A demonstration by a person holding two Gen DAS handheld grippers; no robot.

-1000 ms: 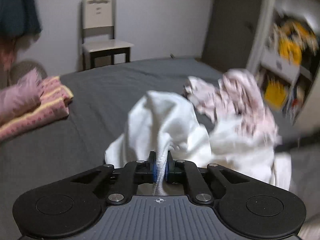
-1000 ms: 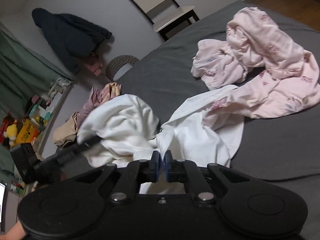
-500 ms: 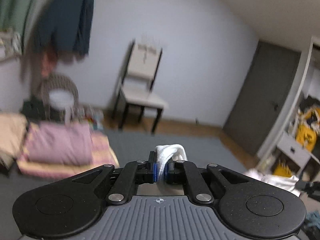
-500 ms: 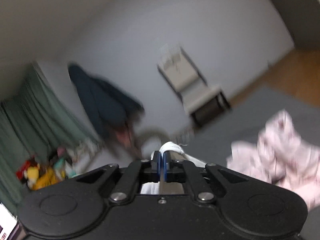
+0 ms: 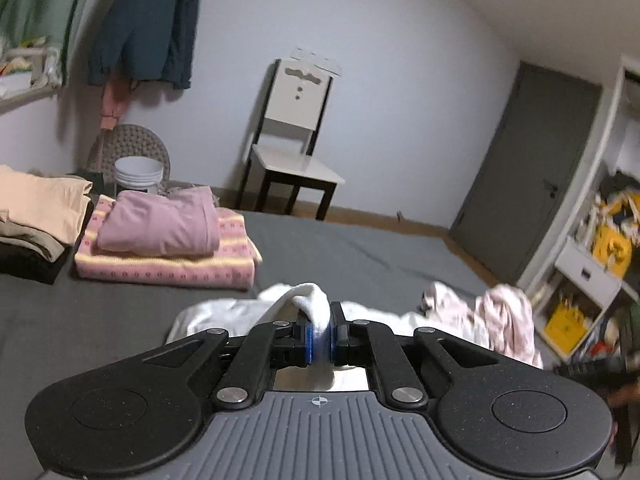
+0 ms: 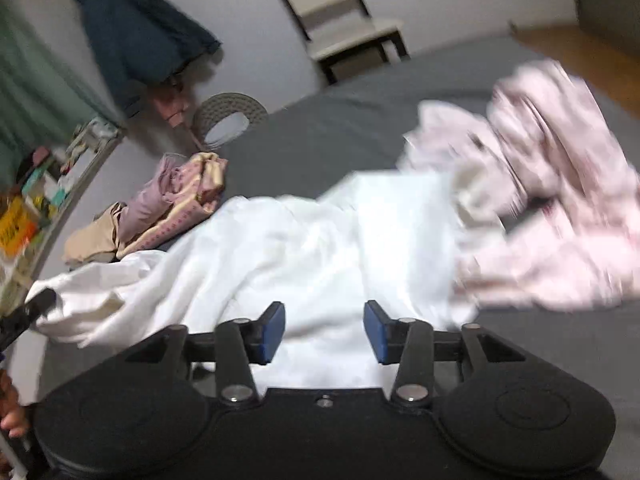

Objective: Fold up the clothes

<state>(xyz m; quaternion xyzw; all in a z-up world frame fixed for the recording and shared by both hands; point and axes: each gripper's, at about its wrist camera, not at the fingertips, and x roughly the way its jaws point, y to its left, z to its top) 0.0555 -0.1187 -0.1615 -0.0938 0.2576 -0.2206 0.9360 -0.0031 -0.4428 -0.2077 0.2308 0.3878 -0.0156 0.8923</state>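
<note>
Your right view is motion-blurred, so the pink garment (image 6: 560, 200) beside the white garment (image 6: 320, 240) is hard to make out. Your left claw (image 5: 320, 334) pinches one fold of the white garment, spread on the bed (image 5: 360, 248); your right claw (image 6: 324, 332) hangs spread over it. Two folded stacks (image 5: 168, 244) sit behind.

I'm in a home bedroom. Under my fingers is a wide bed w/ a dark grey sheet (image 5: 360, 248); near its far left corner sit folded piles: a pink-and-yellow striped blanket (image 5: 168, 264) w/ a mauve garment on top, beige folded clothes (image 5: 40, 204) beside it. A white-backed wooden chair w/ dark legs (image 5: 296, 140) stands against the pale wall, a dark blue jacket (image 5: 148, 24) hangs there, a grey door (image 5: 528, 216) at right, and white shelving w/ yellow toys (image 5: 600, 248) next to it.
</note>
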